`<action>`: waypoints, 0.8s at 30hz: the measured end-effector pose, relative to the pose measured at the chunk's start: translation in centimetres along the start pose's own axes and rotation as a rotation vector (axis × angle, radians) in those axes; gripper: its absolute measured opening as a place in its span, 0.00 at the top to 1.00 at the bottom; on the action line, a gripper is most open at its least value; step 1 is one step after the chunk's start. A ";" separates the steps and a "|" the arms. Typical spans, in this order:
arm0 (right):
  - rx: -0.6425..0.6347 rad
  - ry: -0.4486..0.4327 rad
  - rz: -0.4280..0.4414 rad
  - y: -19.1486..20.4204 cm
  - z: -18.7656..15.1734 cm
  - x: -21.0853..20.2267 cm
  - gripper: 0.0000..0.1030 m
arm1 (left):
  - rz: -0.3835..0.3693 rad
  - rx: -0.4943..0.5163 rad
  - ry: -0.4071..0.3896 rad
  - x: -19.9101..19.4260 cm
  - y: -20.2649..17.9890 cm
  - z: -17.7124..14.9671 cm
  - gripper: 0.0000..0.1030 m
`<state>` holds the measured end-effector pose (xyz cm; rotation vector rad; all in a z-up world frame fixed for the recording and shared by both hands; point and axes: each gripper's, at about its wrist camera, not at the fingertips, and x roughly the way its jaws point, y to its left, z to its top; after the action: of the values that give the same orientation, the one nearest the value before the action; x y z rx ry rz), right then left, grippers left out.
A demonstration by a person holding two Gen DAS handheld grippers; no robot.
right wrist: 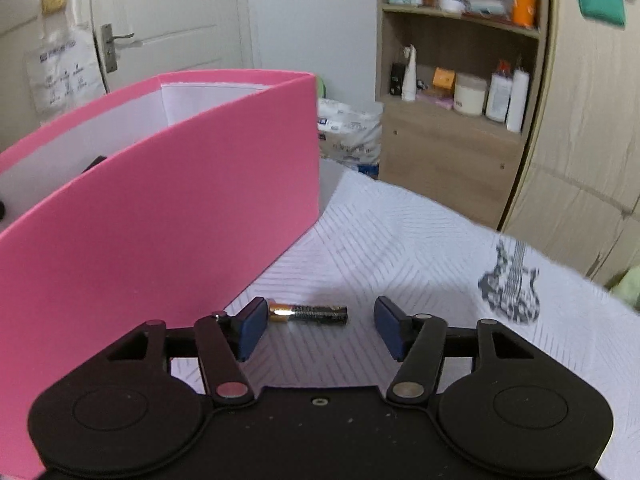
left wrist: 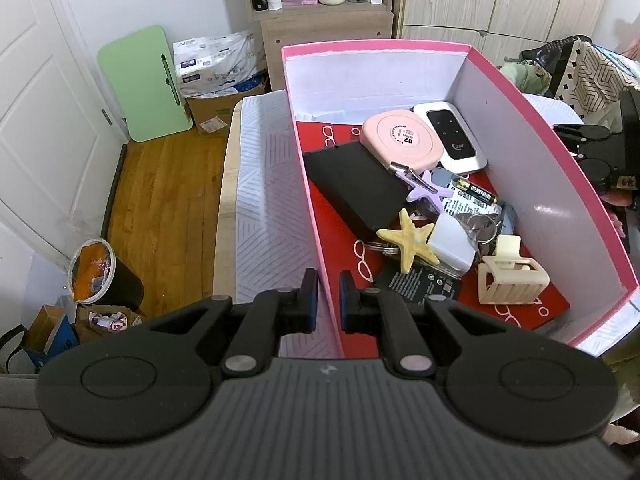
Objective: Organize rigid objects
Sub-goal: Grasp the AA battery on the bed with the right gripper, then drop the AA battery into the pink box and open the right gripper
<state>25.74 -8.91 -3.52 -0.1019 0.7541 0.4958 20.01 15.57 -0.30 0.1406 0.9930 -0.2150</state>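
A pink box [left wrist: 592, 208] with white inner walls stands on the table. It holds a black case [left wrist: 356, 188], a pink round device [left wrist: 400, 138], a white router [left wrist: 450, 134], a yellow starfish [left wrist: 410, 242], a beige hair claw [left wrist: 510, 278], batteries [left wrist: 474, 194] and keys. My left gripper [left wrist: 329, 298] is shut on the box's near left wall. In the right wrist view a black and gold battery [right wrist: 308, 314] lies on the white cloth beside the box's pink outer wall [right wrist: 160, 216]. My right gripper [right wrist: 318, 328] is open, its fingers either side of the battery, just behind it.
The white patterned tablecloth [right wrist: 420, 240] covers the table. A guitar print [right wrist: 510, 284] marks the cloth at right. A wooden shelf unit [right wrist: 460, 92] and a wardrobe stand beyond. On the floor at left are a bin [left wrist: 100, 276] and cardboard boxes. The right gripper shows at the left wrist view's right edge [left wrist: 600, 148].
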 end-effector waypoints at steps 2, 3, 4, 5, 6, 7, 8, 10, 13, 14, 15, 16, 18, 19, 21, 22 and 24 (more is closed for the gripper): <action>0.027 0.017 -0.021 0.1 0.1 -0.2 0.54 | -0.004 -0.007 0.002 0.0 0.1 0.0 0.91; 0.052 0.025 -0.024 0.0 0.2 -0.4 0.53 | -0.007 -0.012 0.003 0.0 0.2 0.0 0.91; 0.061 0.030 -0.026 -0.1 0.1 -0.6 0.53 | -0.010 -0.016 0.003 0.0 0.3 0.0 0.91; 0.068 0.032 -0.028 -0.2 0.0 -0.7 0.53 | -0.011 -0.017 0.003 0.0 0.3 0.0 0.91; 0.084 0.029 -0.033 -0.4 -0.1 -0.9 0.53 | -0.012 -0.020 0.002 0.0 0.4 0.0 0.91; 0.106 0.028 -0.035 -0.7 -0.3 -1.2 0.53 | -0.013 -0.029 0.000 0.0 0.4 0.0 0.91; 0.125 0.027 -0.032 -0.9 -0.4 -1.4 0.53 | -0.017 -0.044 -0.002 0.0 0.5 0.0 0.91; 0.175 0.008 -0.022 -1.5 -0.4 -2.3 0.53 | -0.016 -0.051 -0.003 -0.1 0.5 -0.1 0.91; 0.227 -0.047 -0.006 -1.7 0.8 -4.6 0.53 | -0.007 -0.045 -0.002 -0.1 0.3 0.0 0.91; 0.234 -0.070 -0.001 -1.5 1.3 -5.4 0.53 | -0.006 -0.043 -0.002 -0.1 0.3 0.0 0.91; 0.242 -0.098 0.009 -1.3 1.9 -6.4 0.53 | -0.005 -0.042 -0.002 -0.1 0.3 0.0 0.91; 0.256 -0.131 0.025 -0.9 2.6 -7.6 0.53 | -0.004 -0.042 -0.004 -0.1 0.2 0.0 0.91; 0.276 -0.171 0.072 0.0 3.6 -9.1 0.53 | -0.008 -0.046 -0.009 -0.1 0.3 -0.1 0.91; 0.280 -0.188 0.107 0.8 4.0 -9.9 0.53 | -0.011 -0.048 -0.013 -0.1 0.4 -0.2 0.91; 0.265 -0.192 0.169 2.6 4.6 -10.5 0.53 | -0.019 -0.055 -0.018 -0.2 0.6 -0.3 0.91; 0.252 -0.180 0.200 3.5 4.8 -10.5 0.53 | -0.023 -0.058 -0.020 -0.2 0.7 -0.3 0.91; 0.230 -0.143 0.242 5.3 5.3 -10.0 0.53 | -0.027 -0.060 -0.023 -0.2 0.8 -0.4 0.91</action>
<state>20.43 -6.83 7.63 0.2391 0.6809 0.6350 19.72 16.46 -0.32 0.0698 0.9783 -0.2113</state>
